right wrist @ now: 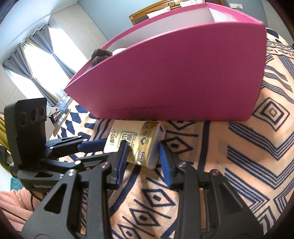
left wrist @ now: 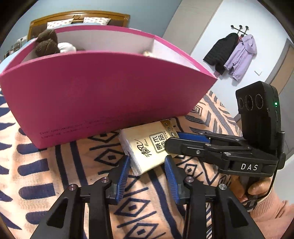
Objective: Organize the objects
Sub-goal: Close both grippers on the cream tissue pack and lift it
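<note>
A yellow-and-white tissue pack point(left wrist: 147, 145) lies on the patterned blanket against the foot of a pink box point(left wrist: 102, 95). My left gripper point(left wrist: 147, 160) is open with its blue pads either side of the pack's near corner. My right gripper point(right wrist: 142, 147) is open around the pack point(right wrist: 136, 141) from the other side; it also shows in the left wrist view point(left wrist: 172, 140), resting over the pack's right end. The pink box point(right wrist: 174, 77) holds brown knitted items point(left wrist: 46, 44) and a white item point(left wrist: 66, 47).
The peach-and-navy blanket point(left wrist: 36, 174) covers the bed. A wooden headboard point(left wrist: 79, 17) with pillows is behind the box. Coats point(left wrist: 231, 55) hang on the right wall. Curtained windows point(right wrist: 36, 60) are at the left.
</note>
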The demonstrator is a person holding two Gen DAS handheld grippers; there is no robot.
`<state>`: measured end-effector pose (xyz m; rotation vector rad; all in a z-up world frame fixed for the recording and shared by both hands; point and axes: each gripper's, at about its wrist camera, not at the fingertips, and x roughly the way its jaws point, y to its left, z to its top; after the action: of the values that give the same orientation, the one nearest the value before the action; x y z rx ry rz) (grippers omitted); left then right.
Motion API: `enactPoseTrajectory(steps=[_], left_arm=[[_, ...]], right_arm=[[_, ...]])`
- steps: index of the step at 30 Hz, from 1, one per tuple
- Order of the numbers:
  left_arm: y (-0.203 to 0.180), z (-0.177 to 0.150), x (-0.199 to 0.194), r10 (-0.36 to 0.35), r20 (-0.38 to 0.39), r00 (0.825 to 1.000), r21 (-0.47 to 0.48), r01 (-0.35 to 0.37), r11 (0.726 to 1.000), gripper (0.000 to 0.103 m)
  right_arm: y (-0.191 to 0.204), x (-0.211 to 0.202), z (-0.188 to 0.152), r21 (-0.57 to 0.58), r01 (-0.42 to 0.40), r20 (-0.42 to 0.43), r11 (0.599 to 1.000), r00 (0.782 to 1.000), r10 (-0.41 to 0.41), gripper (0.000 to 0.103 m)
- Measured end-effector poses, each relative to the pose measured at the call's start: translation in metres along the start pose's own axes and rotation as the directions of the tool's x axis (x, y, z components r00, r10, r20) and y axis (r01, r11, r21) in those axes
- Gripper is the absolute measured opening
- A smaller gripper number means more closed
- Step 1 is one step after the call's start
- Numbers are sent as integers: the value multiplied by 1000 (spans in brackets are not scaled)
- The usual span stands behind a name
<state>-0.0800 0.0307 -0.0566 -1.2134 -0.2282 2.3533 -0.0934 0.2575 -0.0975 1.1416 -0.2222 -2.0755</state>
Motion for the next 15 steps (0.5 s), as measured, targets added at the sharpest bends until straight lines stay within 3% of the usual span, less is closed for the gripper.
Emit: enactPoseTrajectory(steps=[15], left_arm=[[-26, 1, -26, -1, 66, 998, 61, -3, 998, 39]], right_arm=[[27, -17, -3, -91, 62, 103, 994, 993, -52, 38]])
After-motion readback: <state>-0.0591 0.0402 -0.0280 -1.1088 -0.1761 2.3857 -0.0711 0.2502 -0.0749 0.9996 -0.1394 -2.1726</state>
